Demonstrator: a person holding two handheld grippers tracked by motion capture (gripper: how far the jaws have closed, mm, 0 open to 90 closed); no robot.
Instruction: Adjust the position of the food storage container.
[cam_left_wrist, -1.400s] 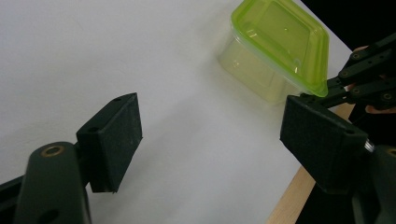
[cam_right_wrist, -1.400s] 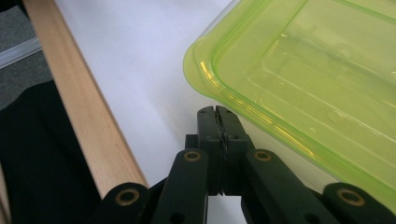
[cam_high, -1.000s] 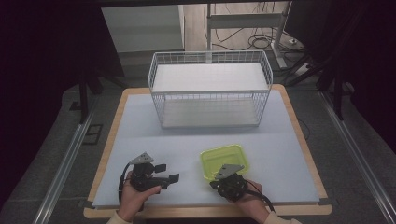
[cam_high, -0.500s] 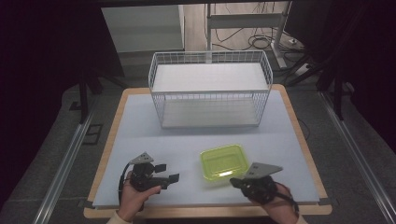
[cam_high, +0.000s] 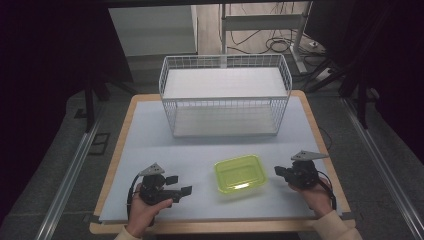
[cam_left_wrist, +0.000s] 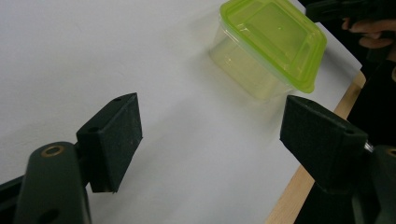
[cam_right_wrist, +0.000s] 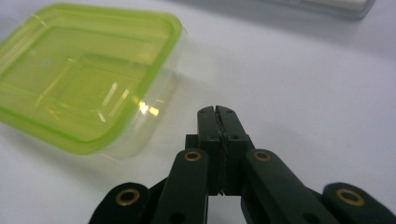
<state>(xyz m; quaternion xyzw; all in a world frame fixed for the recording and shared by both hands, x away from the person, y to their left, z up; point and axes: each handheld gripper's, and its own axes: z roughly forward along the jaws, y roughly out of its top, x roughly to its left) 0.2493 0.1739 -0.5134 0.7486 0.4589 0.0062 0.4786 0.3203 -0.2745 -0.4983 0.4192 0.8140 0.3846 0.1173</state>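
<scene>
We are over the pale grey-white surface (cam_high: 200, 150) with its wooden edge, and right in the near middle sits the clear plastic container with the lime-green lid (cam_high: 239, 173), lid on, flat on the surface. Beyond it, toward the far side, stands the white wire basket (cam_high: 225, 95), well apart from the container.

On our left, the left gripper (cam_high: 179, 184) rests low near the front edge, held in the person's left hand (cam_high: 142, 212), pointing across toward the container. Its jaws stand wide apart with nothing between them; in the left gripper view the two black pads (cam_left_wrist: 114, 140) frame bare surface, and the lime-lidded container (cam_left_wrist: 271, 46) lies farther off, up and to the right, near the wooden edge.

Over on the right, the right gripper (cam_high: 278, 171) is held by the right hand (cam_high: 317, 197) just beside the container's right side, apart from it. Its jaws are pressed together, empty; in the right gripper view the tips (cam_right_wrist: 217, 114) meet in a tight seam, with the container (cam_right_wrist: 88, 74) to the upper left, near but not touching. The grey three-cornered plate (cam_high: 309, 155) rides on top of that gripper.
</scene>
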